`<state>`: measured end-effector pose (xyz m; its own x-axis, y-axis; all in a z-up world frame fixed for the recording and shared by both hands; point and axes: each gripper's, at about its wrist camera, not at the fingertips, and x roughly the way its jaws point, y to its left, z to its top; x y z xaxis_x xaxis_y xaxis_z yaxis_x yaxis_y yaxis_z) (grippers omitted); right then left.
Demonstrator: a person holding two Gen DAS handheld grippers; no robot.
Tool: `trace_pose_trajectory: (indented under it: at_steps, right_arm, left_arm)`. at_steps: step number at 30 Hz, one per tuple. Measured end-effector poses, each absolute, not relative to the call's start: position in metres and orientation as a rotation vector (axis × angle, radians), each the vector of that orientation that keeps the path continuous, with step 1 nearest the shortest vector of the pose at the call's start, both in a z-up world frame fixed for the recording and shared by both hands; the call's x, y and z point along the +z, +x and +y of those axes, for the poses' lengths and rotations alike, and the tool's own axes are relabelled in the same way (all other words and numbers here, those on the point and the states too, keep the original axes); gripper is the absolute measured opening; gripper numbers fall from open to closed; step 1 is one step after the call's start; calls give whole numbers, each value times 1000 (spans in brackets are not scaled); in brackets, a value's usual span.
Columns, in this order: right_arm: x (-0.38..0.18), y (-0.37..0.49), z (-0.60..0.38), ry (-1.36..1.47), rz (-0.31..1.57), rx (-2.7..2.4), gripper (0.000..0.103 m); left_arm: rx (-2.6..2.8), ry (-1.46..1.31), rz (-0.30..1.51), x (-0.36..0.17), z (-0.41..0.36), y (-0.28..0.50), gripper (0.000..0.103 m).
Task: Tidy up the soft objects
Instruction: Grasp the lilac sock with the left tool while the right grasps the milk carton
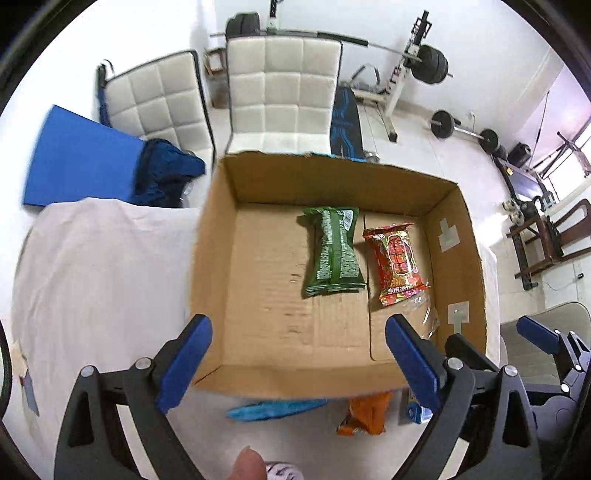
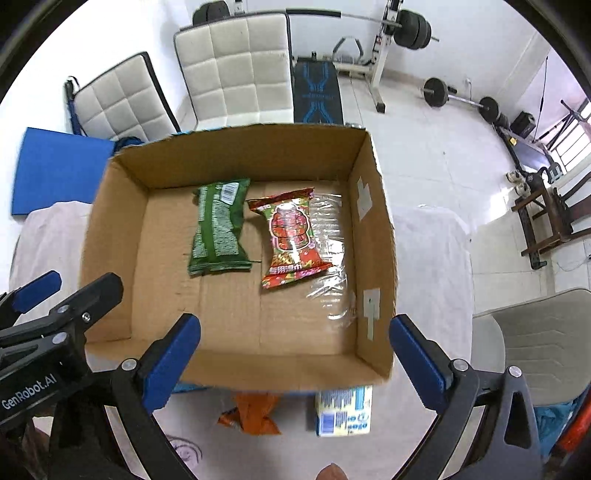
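An open cardboard box (image 1: pixel 221 229) (image 2: pixel 373 206) stands on a white-clothed table. Inside lie a green packet (image 1: pixel 332 254) (image 2: pixel 218 232) and a red packet (image 1: pixel 397 264) (image 2: pixel 291 240) side by side, with clear plastic (image 2: pixel 328 243) under the red one. In front of the box lie an orange packet (image 1: pixel 364 413) (image 2: pixel 255 411), a blue packet (image 1: pixel 273 408) and a pale yellow-and-blue pack (image 2: pixel 343 411) (image 1: pixel 415 408). My left gripper (image 1: pixel 299 363) is open and empty above the box's near wall. My right gripper (image 2: pixel 295 360) is open and empty there too.
Two white padded chairs (image 1: pixel 284 92) (image 2: pixel 236 74) stand behind the table, with a blue mat (image 1: pixel 81 158) and blue cloth (image 1: pixel 166 173) at left. Weight bench and barbells (image 2: pixel 406 29) are at the back. A grey chair (image 2: pixel 535 339) is at right.
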<state>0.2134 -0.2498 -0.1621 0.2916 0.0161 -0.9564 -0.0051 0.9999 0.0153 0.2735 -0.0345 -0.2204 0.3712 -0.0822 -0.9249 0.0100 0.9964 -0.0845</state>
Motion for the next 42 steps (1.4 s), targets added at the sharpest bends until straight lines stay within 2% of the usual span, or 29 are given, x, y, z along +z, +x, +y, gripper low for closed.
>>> trace_pose_trajectory:
  at_steps: [9,14,17,23,30,32,34,36,42]
  right_arm:
    - [-120,173,-254,54,1206,58,103]
    - [-118,154,-273,75,1207,43,103]
    - [-139,143,-295,107,1253,2,103]
    - [-231,131,-335,163,1460,-66,103]
    - [-313,136,-342,246,1611,-54,103]
    - [-328,137,-339,251,1639,-50,99]
    - [-342,134,-332,242,1674,-35,78]
    - [-350,128,-328,223,1699,-42,67]
    - [-349,84,-330,201,1739,-29,67]
  left_arm:
    - [-4,-64,1083,-172,-36,226,96]
    - [13,-54,1087,-178,-45,205,96]
    - [32,-45,1142,-204,-50,189,96]
    - [60,-48,1302,-278,-66,160,96]
    - [98,-41,1443,-334,-66,137,96]
    - [110,-65,1476,-343,-59,135,96]
    - [110,-97,1498,-347,-50,133,96]
    - [116,-108,1500,-347,-40,132,96]
    - [113,-173,1544,-354,-2,123,96]
